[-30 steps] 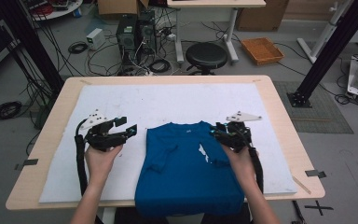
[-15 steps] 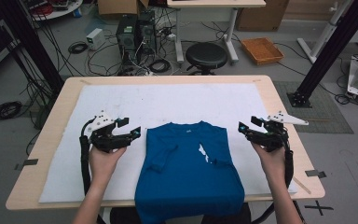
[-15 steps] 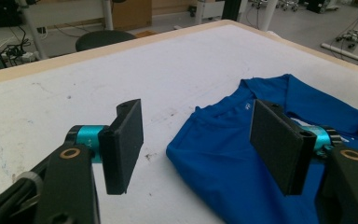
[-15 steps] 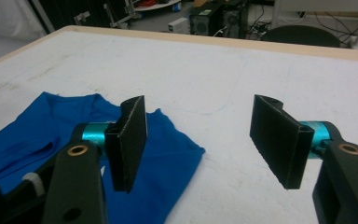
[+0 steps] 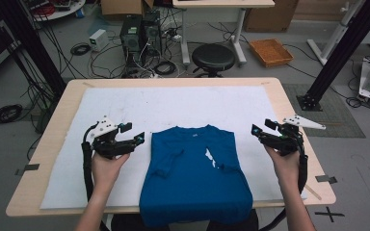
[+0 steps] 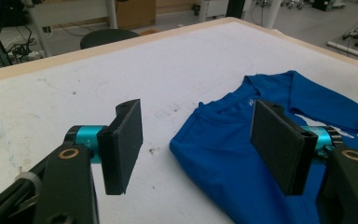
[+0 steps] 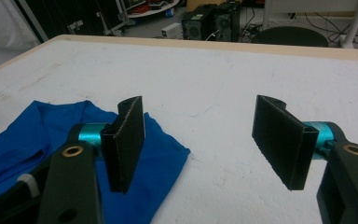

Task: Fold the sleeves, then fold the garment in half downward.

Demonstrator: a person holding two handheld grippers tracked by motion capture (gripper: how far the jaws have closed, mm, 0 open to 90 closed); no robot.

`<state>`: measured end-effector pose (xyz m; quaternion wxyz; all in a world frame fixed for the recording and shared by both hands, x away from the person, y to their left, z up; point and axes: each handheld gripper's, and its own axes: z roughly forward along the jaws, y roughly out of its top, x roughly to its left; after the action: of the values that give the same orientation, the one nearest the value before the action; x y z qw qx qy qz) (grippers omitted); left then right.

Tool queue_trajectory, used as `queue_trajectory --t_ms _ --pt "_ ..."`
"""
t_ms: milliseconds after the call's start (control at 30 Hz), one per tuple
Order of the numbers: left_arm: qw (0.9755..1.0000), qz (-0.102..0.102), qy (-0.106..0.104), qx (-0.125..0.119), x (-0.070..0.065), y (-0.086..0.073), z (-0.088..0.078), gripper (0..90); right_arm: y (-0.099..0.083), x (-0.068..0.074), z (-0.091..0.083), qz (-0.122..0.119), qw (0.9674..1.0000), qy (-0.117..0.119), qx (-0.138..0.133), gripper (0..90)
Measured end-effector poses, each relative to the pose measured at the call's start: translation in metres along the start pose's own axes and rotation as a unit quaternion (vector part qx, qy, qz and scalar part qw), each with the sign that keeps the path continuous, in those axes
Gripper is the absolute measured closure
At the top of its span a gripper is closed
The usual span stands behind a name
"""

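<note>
A blue T-shirt [image 5: 195, 178] lies flat on the white mat, collar away from me and both sleeves folded inward. My left gripper [image 5: 132, 133] hovers just left of the shirt's shoulder; its jaws have just been opening and stand open with nothing between them. In the left gripper view the gripper [image 6: 198, 126] looks over the shirt's shoulder corner [image 6: 233, 149]. My right gripper [image 5: 261, 127] is off the shirt's right side, apart from it. Its jaws have just been opening and stand open, holding nothing. In the right gripper view the gripper [image 7: 200, 126] frames bare mat, with the shirt [image 7: 37, 135] at lower left.
The white mat [image 5: 173, 106] covers most of the wooden table [image 5: 289, 110]. Beyond the far edge stand a black stool [image 5: 213, 57], computer towers [image 5: 139, 31] with loose cables, and an orange tray [image 5: 270, 50] on the floor. A black frame post [image 5: 330, 53] rises at right.
My right gripper let go at the shirt's right side, opened, and moved right, off the shirt. The left gripper stayed in place.
</note>
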<state>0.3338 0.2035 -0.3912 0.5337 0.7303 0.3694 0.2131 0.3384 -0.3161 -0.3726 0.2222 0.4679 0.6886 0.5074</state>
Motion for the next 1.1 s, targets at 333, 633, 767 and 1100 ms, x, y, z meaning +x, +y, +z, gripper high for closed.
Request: queue_trajectory --t_ms 333,633,767,1100 --pt "0.9998 -0.018 -0.003 0.011 0.003 -0.001 0.010 34.3 0.001 -0.001 0.008 -0.003 1.0000 -0.003 0.006 37.4" --pt "0.9976 -0.043 -0.006 0.053 0.005 0.002 0.052 34.9 -0.001 0.002 0.038 -0.002 0.9996 0.002 0.027 44.0" --pt "0.9950 -0.053 -0.012 0.084 0.006 -0.001 0.074 36.8 -0.006 0.007 0.057 -0.012 0.9984 -0.001 0.056 48.9" --pt "0.9845 -0.082 0.004 0.155 0.011 -0.017 0.100 51.8 -0.022 0.004 0.100 0.003 0.9886 -0.004 0.151 63.9"
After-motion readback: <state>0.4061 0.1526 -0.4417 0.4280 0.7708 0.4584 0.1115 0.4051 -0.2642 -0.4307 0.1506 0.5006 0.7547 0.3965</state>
